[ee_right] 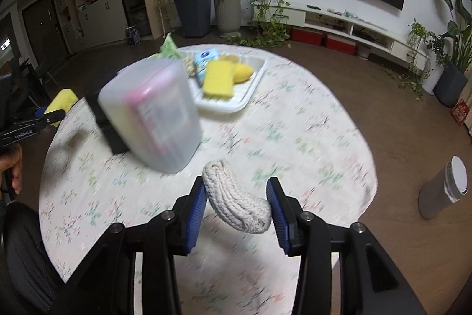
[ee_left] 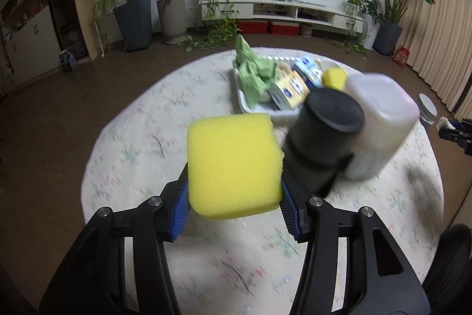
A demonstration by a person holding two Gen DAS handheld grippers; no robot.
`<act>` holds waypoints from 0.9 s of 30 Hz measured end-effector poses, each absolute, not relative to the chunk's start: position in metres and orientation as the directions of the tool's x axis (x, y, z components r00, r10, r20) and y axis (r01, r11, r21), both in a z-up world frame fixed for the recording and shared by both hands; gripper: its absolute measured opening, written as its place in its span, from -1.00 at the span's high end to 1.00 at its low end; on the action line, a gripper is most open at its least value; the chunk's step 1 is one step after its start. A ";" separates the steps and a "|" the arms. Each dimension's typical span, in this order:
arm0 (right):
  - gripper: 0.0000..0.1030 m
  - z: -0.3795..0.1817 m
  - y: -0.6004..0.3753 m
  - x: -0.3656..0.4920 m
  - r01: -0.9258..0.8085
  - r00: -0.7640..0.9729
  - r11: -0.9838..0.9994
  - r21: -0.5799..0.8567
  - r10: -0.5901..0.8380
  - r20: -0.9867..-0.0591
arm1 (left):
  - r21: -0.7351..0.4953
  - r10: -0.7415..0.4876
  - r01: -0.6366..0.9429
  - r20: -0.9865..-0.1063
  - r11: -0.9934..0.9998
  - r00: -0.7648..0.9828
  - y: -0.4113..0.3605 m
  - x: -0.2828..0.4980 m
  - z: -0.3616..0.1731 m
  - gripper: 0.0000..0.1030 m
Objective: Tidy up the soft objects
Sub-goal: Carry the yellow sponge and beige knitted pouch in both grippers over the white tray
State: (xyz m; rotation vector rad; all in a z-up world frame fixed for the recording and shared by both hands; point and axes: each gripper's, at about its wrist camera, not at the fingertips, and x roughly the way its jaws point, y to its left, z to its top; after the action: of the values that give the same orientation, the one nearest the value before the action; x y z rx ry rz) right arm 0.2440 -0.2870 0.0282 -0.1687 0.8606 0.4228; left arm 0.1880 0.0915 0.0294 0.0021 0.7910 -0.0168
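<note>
The left gripper (ee_left: 234,204) is pinching a yellow sponge (ee_left: 233,164) above the table (ee_left: 141,143); the right gripper (ee_right: 237,210) is squeezing a white rope bundle (ee_right: 236,197). Risk: en route to the tray (ee_right: 242,99), either load is likely clipping the plastic container (ee_right: 153,111) w/ black lid (ee_left: 327,135) & tipping it.

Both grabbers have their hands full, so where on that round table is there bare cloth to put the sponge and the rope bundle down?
Bare tablecloth lies right of the translucent container, between the white tray and the table's near edge. The cloth left of the tray is clear too. It is crowded in the tray, with green cloth, packets and sponges, and around the container and black canister.
</note>
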 end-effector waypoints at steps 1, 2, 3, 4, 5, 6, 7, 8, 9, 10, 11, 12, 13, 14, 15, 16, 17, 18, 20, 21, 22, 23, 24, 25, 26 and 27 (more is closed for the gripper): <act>0.14 0.032 -0.288 0.250 -0.426 0.580 0.905 0.019 0.289 -0.762 | 0.003 -0.009 0.015 -0.707 1.000 0.707 0.094 0.194 0.033 0.04; 0.14 0.034 -0.288 0.255 -0.426 0.583 0.905 0.012 0.285 -0.761 | 0.011 -0.003 0.015 -0.704 1.000 0.710 0.096 0.200 0.037 0.04; 0.14 0.038 -0.288 0.262 -0.426 0.587 0.905 0.004 0.280 -0.760 | 0.018 0.000 0.017 -0.702 1.000 0.713 0.098 0.208 0.043 0.04; 0.14 0.040 -0.288 0.266 -0.426 0.590 0.905 0.000 0.278 -0.759 | 0.022 0.002 0.019 -0.700 1.000 0.714 0.100 0.213 0.046 0.04; 0.14 0.044 -0.287 0.275 -0.426 0.593 0.905 -0.004 0.276 -0.757 | 0.030 0.005 0.022 -0.697 0.999 0.717 0.101 0.222 0.050 0.04; 0.14 0.046 -0.287 0.281 -0.426 0.595 0.905 -0.007 0.275 -0.755 | 0.036 0.007 0.024 -0.695 0.999 0.719 0.102 0.229 0.053 0.04; 0.14 0.049 -0.285 0.291 -0.426 0.598 0.904 -0.010 0.273 -0.754 | 0.043 0.009 0.029 -0.692 0.999 0.722 0.102 0.237 0.057 0.04; 0.14 0.051 -0.284 0.297 -0.427 0.599 0.904 -0.013 0.272 -0.753 | 0.055 0.013 0.035 -0.690 0.998 0.724 0.101 0.246 0.060 0.04; 0.14 0.053 -0.282 0.304 -0.428 0.599 0.903 -0.016 0.271 -0.753 | 0.063 0.016 0.039 -0.688 0.997 0.725 0.100 0.252 0.062 0.04; 0.14 0.055 -0.278 0.314 -0.433 0.600 0.901 -0.019 0.272 -0.753 | 0.075 0.017 0.048 -0.688 0.996 0.726 0.097 0.262 0.065 0.04; 0.14 0.056 -0.276 0.321 -0.437 0.599 0.899 -0.022 0.273 -0.753 | 0.080 0.014 0.057 -0.688 0.995 0.726 0.096 0.269 0.066 0.03; 0.14 0.058 -0.272 0.329 -0.442 0.599 0.897 -0.025 0.274 -0.752 | 0.087 0.013 0.065 -0.690 0.994 0.724 0.095 0.275 0.066 0.04; 0.14 0.058 -0.270 0.335 -0.444 0.598 0.895 -0.027 0.275 -0.753 | 0.096 0.012 0.075 -0.693 0.993 0.721 0.093 0.283 0.065 0.04; 0.14 0.059 -0.266 0.344 -0.449 0.596 0.893 -0.028 0.276 -0.754 | 0.100 0.007 0.088 -0.695 0.991 0.719 0.090 0.293 0.065 0.03; 0.14 0.058 -0.261 0.353 -0.454 0.592 0.890 -0.028 0.278 -0.756 | 0.102 0.002 0.096 -0.697 0.990 0.717 0.088 0.299 0.064 0.03; 0.14 0.057 -0.257 0.360 -0.459 0.590 0.888 -0.031 0.279 -0.758 | 0.105 -0.001 0.104 -0.700 0.989 0.714 0.085 0.306 0.063 0.03; 0.14 0.056 -0.253 0.367 -0.464 0.587 0.885 -0.033 0.279 -0.760 | 0.100 -0.012 0.116 -0.701 0.988 0.713 0.082 0.314 0.062 0.03; 0.14 0.054 -0.248 0.374 -0.469 0.583 0.882 -0.034 0.281 -0.763 | 0.093 -0.024 0.125 -0.702 0.988 0.711 0.081 0.321 0.061 0.03; 0.14 0.050 -0.240 0.387 -0.479 0.573 0.877 -0.030 0.287 -0.768 | 0.083 -0.040 0.139 -0.709 0.987 0.704 0.078 0.335 0.056 0.03; 0.14 0.048 -0.235 0.394 -0.485 0.567 0.874 -0.029 0.288 -0.772 | 0.074 -0.054 0.152 -0.713 0.986 0.699 0.076 0.344 0.054 0.03; 0.14 0.045 -0.231 0.401 -0.490 0.561 0.871 -0.030 0.289 -0.776 | 0.071 -0.062 0.160 -0.714 0.984 0.697 0.074 0.349 0.053 0.03; 0.14 0.042 -0.227 0.407 -0.496 0.555 0.868 -0.029 0.292 -0.779 | 0.074 -0.063 0.166 -0.717 0.983 0.694 0.071 0.357 0.051 0.03; 0.14 0.041 -0.225 0.411 -0.500 0.552 0.866 -0.027 0.294 -0.781 | 0.074 -0.069 0.174 -0.720 0.982 0.691 0.068 0.362 0.048 0.03; 0.14 0.038 -0.219 0.418 -0.507 0.546 0.861 -0.029 0.295 -0.784 | 0.066 -0.085 0.191 -0.722 0.979 0.686 0.063 0.367 0.046 0.03; 0.14 0.036 -0.216 0.421 -0.511 0.543 0.859 -0.032 0.294 -0.786 | 0.064 -0.094 0.203 -0.724 0.977 0.683 0.060 0.372 0.045 0.03; 0.14 0.035 -0.212 0.425 -0.517 0.540 0.855 -0.034 0.295 -0.788 | 0.069 -0.101 0.218 -0.728 0.973 0.678 0.055 0.378 0.042 0.03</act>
State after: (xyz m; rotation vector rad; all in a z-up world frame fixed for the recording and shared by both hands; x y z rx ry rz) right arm 0.4250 -0.2123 0.0347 -0.2774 0.8767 0.4899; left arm 0.3776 0.0554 0.0420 0.1546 0.8072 -0.1801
